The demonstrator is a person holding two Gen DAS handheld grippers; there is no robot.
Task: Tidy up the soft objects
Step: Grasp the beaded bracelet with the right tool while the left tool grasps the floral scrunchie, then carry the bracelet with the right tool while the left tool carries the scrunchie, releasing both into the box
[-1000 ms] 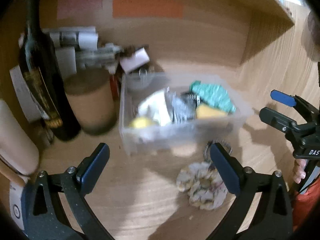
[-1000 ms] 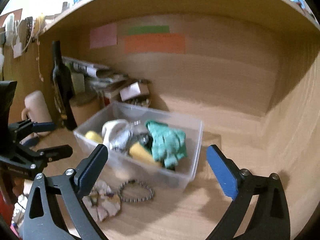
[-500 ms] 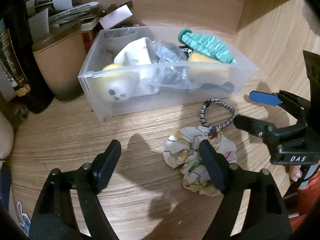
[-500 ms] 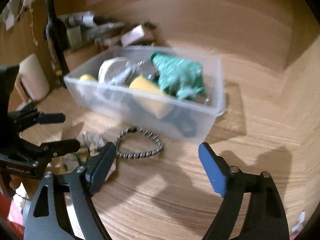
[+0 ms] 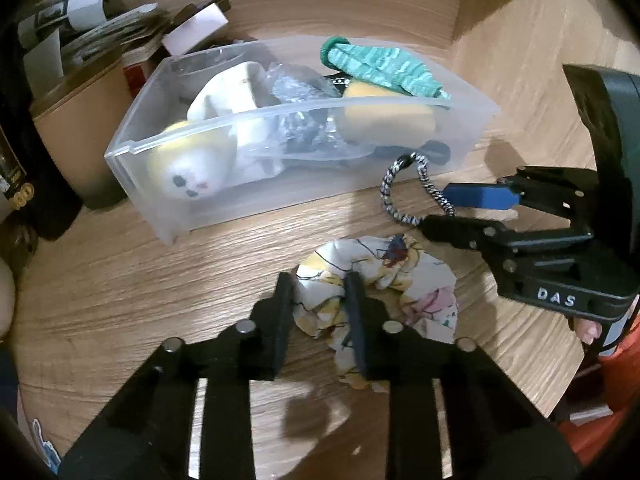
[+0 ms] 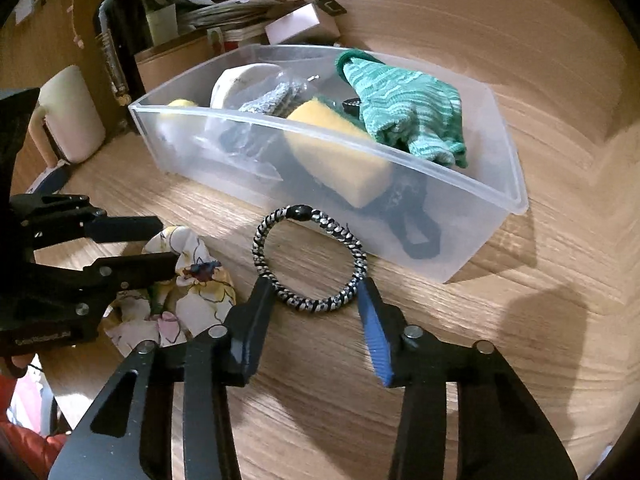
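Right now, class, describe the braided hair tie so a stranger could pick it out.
Find the clear plastic bin on the wooden desk. Just in front lies a braided hair tie, beside a floral scrunchie. It alone is a thin black-and-white ring.

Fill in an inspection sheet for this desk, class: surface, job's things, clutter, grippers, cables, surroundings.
Surface: wooden desk, wood-grain, shadowed in places.
Job's things: floral scrunchie and braided hair tie lie on the desk in front of the clear bin; the bin holds a green glove, yellow sponge, plush toy and crinkled plastic bag.
Clutter: dark bottle, brown canister, cream mug, stacked papers and small boxes behind the bin.
Grippers: left gripper pinches a fold of the scrunchie; right gripper straddles the near edge of the hair tie, jaws partly apart.
Cables: nothing seen.
Surroundings: wooden back wall.
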